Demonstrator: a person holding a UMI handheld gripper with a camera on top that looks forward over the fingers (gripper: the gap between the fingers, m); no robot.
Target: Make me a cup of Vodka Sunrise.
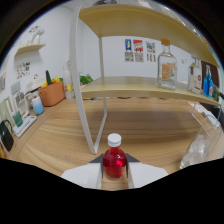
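Far off to the left of the gripper [114,172], a wall shelf [31,48] carries some small items too blurred to name, and below it, along the wall, stand a dark bag [5,135], a few framed cards and a small blue-capped jar [37,104]. A little nearer the middle sits an orange pot [52,93] with a cactus in it, with leafy greens [85,79] beyond it, all resting on the wooden table [150,125]. Straight ahead, the two fingers close on a small red bottle [114,160] with a white cap: both dark pads press against its sides, so the gripper clamps it just above the tabletop. Directly beyond the bottle rises the white leg [85,100] of a two-tier wooden rack [145,85], well apart from the fingers. Posters [139,49] hang on the back wall behind it. To the right, on the rack's lower tier, stands a clear glass bottle [167,65] with a pale stopper, then another clear bottle [194,75], then a blue one [207,80] by the far end. Near the right finger, a crumpled clear plastic thing [200,150] lies on the table.
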